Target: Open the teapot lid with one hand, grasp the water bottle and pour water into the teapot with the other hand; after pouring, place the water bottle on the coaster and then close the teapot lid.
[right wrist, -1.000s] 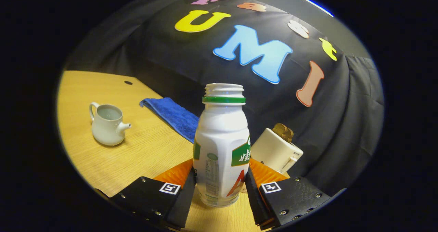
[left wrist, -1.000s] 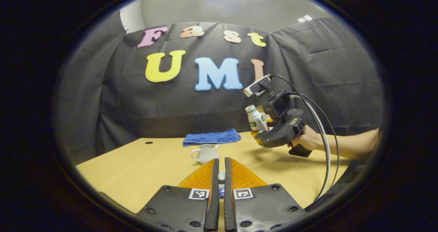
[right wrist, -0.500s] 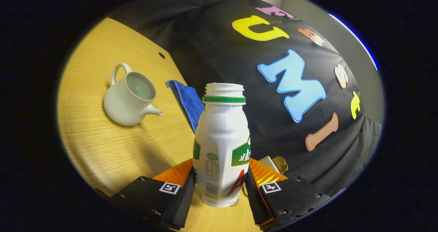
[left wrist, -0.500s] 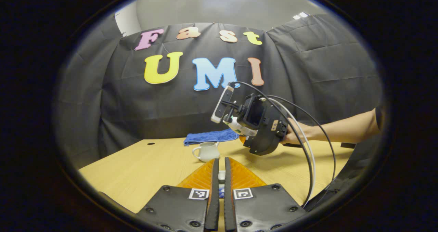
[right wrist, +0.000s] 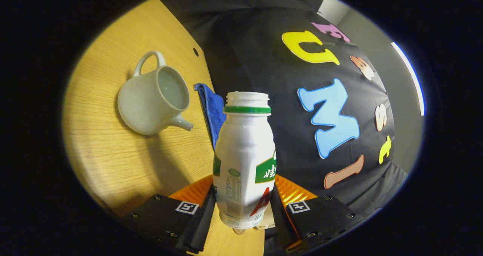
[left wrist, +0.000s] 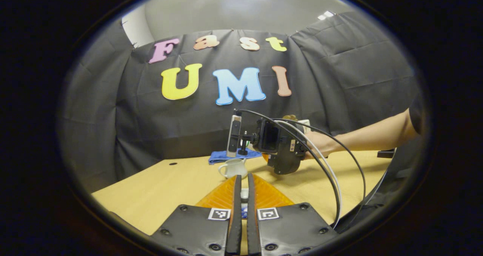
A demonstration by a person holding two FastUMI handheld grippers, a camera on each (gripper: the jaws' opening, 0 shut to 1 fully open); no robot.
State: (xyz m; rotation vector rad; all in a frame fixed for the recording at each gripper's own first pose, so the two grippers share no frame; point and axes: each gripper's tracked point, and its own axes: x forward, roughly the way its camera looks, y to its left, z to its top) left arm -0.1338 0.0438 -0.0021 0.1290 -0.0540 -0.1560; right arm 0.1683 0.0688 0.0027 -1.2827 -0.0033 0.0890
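Water bottle (right wrist: pixel 244 161), uncapped, now tipped w/ mouth nearer the open teapot (right wrist: pixel 153 97) on tabletop (right wrist: pixel 113 165) vs a sec ago; pour looks abt to start. Right gripper (right wrist: pixel 241 207) fingers clamp bottle; left gripper (left wrist: pixel 241 195) fingers near-closed on sth small, prob the lid.

Your water bottle (right wrist: pixel 244 161) looks like smooth white plastic with a glossy printed label, its threaded neck bare. The teapot (right wrist: pixel 154 95) reads as glazed ceramic with a soft sheen (inside too). You have a matt wood-grain table (right wrist: pixel 102 154) below and a nubby blue cloth (right wrist: pixel 213 110), plainly terry.
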